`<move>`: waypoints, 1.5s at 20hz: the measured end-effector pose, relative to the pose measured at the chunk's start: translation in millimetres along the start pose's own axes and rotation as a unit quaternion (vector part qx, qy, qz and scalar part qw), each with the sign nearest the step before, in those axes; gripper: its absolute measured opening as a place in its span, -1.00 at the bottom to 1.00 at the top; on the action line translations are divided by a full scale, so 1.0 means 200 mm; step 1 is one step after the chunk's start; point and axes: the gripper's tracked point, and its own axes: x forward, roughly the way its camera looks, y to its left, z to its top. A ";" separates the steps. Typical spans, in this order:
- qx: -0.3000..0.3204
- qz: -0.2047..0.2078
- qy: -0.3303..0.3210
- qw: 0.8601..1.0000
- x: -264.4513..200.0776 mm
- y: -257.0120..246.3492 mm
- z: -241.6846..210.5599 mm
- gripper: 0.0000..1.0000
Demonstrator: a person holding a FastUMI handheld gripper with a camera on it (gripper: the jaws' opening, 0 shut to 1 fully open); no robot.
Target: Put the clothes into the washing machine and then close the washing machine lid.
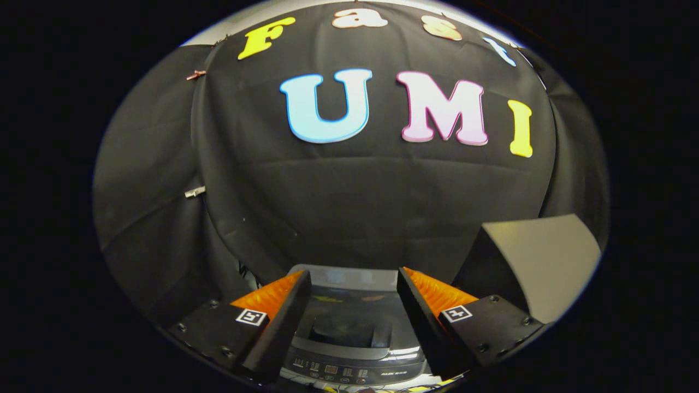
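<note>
The washing machine (349,338), lid down, sits low in the frame between the fingers of the gripper (354,284), spread wide and empty; its panel lettering is too small to read.

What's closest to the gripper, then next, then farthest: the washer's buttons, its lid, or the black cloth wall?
1. Buttons: washer's near edge, between the open fingers of the gripper.
2. Lid: just beyond the buttons, lying shut.
3. Cloth wall: farthest, behind the washer.

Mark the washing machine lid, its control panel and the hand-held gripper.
washing machine lid (349,314): gripper view, dark glossy top, between the fingers.
control panel (338,371): gripper view, button strip.
hand-held gripper (354,284): gripper view, midway between open fingertips.
</note>
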 end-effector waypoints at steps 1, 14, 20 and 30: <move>0.000 -0.001 -0.017 1.000 -0.05 -0.04 0.09 1.00; -0.021 -0.070 -0.183 0.980 -0.88 -1.08 0.91 0.98; -0.005 -0.083 -0.218 0.972 -1.05 -1.46 1.05 0.98; 0.008 -0.072 -0.214 0.974 -1.02 -1.59 1.08 0.97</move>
